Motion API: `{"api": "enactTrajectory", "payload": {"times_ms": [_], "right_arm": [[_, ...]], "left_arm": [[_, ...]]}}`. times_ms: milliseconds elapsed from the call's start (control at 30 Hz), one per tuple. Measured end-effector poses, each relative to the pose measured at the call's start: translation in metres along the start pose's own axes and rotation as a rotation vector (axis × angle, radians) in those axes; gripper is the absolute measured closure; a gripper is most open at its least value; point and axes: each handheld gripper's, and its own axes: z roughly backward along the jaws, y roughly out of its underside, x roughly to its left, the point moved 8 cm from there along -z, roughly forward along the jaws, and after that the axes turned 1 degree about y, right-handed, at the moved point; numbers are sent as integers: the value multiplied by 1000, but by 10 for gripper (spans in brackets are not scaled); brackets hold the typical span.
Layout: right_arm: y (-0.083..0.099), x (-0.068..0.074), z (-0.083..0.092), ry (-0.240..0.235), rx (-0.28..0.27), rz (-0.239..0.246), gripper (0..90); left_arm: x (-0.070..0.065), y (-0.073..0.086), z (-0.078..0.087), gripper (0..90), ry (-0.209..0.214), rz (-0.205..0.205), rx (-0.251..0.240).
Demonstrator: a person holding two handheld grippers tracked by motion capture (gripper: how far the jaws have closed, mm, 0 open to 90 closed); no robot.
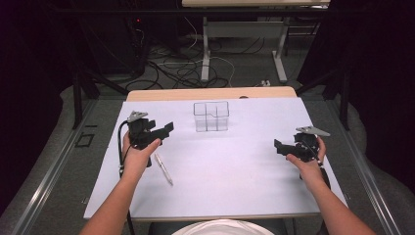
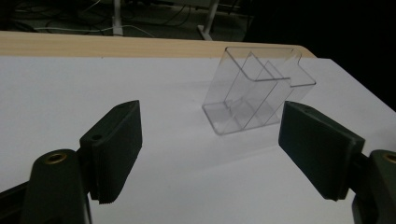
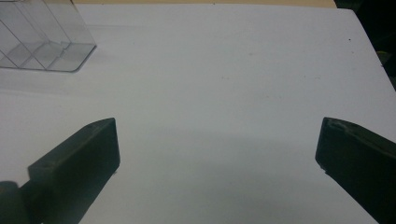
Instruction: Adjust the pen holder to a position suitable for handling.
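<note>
On the white table sheet (image 1: 235, 161) near my left gripper (image 1: 164, 131) lies a pen (image 1: 163, 169), unlabelled (too small to read), its long axis running diagonally, far end toward that hand. Both grippers' jaws stand apart, grasping nothing; my right gripper (image 1: 280, 146) hovers. Ahead stands a clear divided organizer (image 1: 211, 116).

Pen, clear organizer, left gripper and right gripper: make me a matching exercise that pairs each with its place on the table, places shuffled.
Things:
1. pen
2. clear organizer
3. left gripper
4. right gripper

Places:
A. upright at the middle of the far side of the white sheet
B. in a hand at the right edge, fingers apart, nothing between them
C. flat on the sheet beside the left hand
D. in a hand at the left, fingers apart, facing the organizer

Pairs: 1-C, 2-A, 3-D, 4-B
</note>
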Motion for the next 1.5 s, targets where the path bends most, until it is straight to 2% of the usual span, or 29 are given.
{"api": "enactTrajectory", "payload": {"times_ms": [67,100,333,467,533,600,767,833,1000,1133,1367,1500], "right_arm": [[0,0,1,2,-2,10,0],[0,0,1,1,-4,9,0],[-1,2,2,-24,-17,-15,0],[-1,2,3,-21,-13,-28,0],[0,1,2,-20,-10,-21,0],[0,0,2,-18,-11,-20,0],[0,-1,2,-20,-7,-32,0],[0,-1,2,-23,-5,-35,0],[1,-1,1,-26,-3,-33,0],[2,-2,1,-25,2,-38,0],[3,-2,-1,-28,10,-53,0],[4,-3,-1,-29,13,-52,0]], "left_arm": [[-3,-4,-2,240,0,-1,-2],[-7,-11,-5,251,0,-12,-2],[-19,-32,-15,322,4,-52,8],[-25,-46,-24,338,-35,-68,29],[-26,-48,-26,347,-39,-73,38],[-31,-56,-32,351,-33,-64,42],[-38,-64,-44,356,-30,-39,70],[-39,-65,-46,357,-36,-39,75],[-42,-67,-56,384,-53,-35,129],[-44,-70,-67,385,-65,-2,159],[-47,-72,-81,426,-71,26,207],[-48,-70,-91,440,-88,31,231]]}}
